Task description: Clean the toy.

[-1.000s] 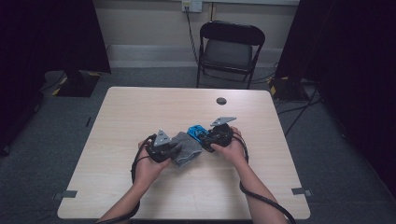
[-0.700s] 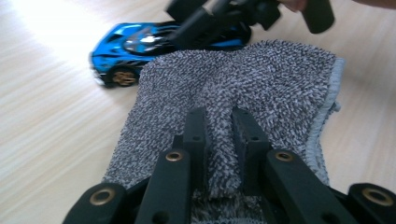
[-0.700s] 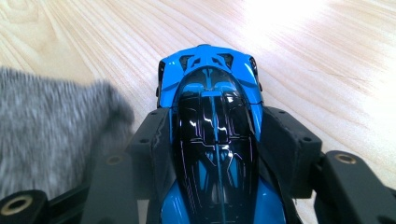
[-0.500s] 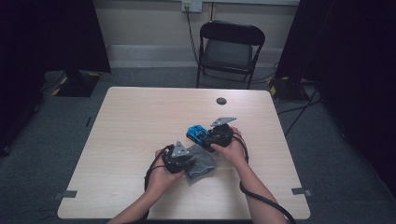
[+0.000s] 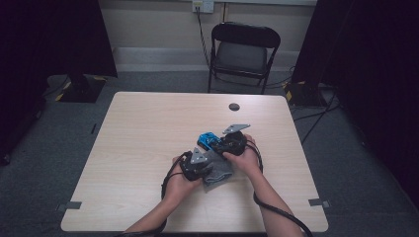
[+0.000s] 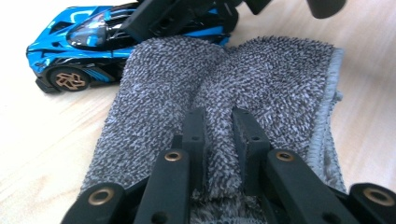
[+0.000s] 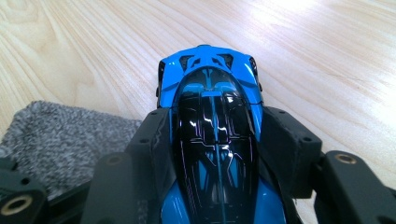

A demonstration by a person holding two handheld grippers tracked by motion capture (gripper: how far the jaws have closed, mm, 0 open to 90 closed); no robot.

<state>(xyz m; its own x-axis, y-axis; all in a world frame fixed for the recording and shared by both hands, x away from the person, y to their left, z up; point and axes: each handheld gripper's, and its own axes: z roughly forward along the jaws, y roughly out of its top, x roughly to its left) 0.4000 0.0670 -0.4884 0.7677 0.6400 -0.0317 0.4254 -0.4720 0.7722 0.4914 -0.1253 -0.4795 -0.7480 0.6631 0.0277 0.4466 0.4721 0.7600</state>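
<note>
A blue and black toy car (image 7: 212, 135) rests on the light wooden table (image 5: 143, 143), and my right gripper (image 7: 212, 121) is shut on its sides, jaws pressing both flanks. From above the car (image 5: 206, 139) lies just left of my right gripper (image 5: 231, 143). A grey fuzzy cloth (image 6: 224, 102) lies beside the car (image 6: 79, 51), one end against its rear. My left gripper (image 6: 218, 126) is shut on a pinched fold of this cloth. In the high view the cloth (image 5: 220, 170) sits between both hands, with my left gripper (image 5: 196, 165) at its left edge.
A small dark round disc (image 5: 234, 106) lies near the table's far edge. A black folding chair (image 5: 242, 52) stands behind the table. Cables trail from both grippers toward the near edge. Bare tabletop stretches to the left and far side.
My left gripper has moved right and toward the near edge, dragging the grey cloth with it. The right gripper and the car have stayed put.
</note>
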